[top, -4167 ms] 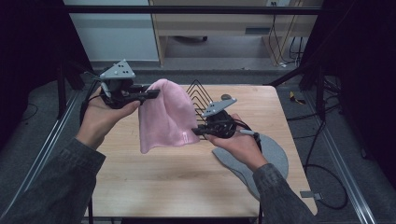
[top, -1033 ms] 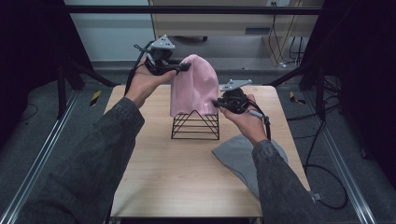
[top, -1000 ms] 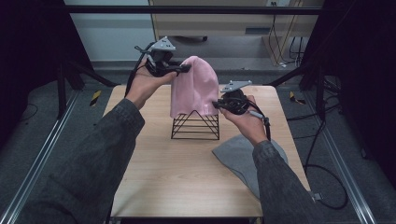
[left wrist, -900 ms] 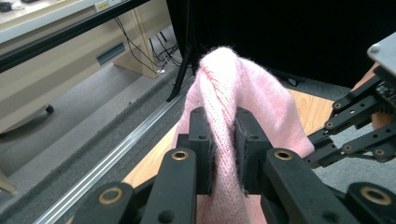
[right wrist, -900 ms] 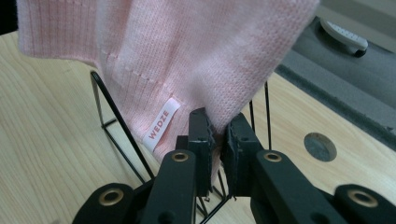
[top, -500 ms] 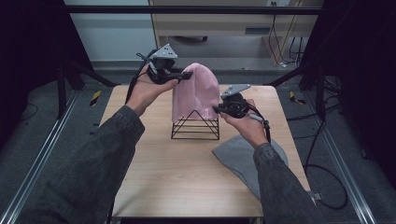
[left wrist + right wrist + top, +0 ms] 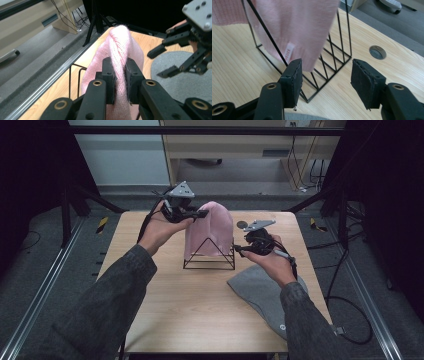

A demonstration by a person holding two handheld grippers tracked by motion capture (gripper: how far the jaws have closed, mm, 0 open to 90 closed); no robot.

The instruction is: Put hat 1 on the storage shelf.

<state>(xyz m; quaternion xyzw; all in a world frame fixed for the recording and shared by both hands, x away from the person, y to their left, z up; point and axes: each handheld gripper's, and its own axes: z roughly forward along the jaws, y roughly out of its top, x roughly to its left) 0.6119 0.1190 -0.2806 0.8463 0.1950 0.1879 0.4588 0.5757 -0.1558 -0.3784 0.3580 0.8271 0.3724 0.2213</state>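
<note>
the pink hat [image 7: 210, 227] hangs over the black wire rack [image 7: 209, 256] on the wooden table [image 7: 190, 310], so the rack can hold it up like a little tent. the left gripper [image 7: 192, 213] is pinching the top of the pink hat tight, and in the left gripper view a fold of pink knit sits squeezed between its two black pads [image 7: 109, 80]. i think it holds on up there to keep the hat steady while it settles on the rack

the right gripper [image 7: 239, 248] has just been opening its jaws, and nothing is between them now. in the right gripper view the hat's lower edge hangs just in front of the left pad [image 7: 294, 75], very close, and i cannot tell if they touch. so the hat is just past this gripper, up on the rack

a grey hat [image 7: 265, 295] lies flat on the table under the right hand, near the rack. it looks like it waits for its turn
</note>
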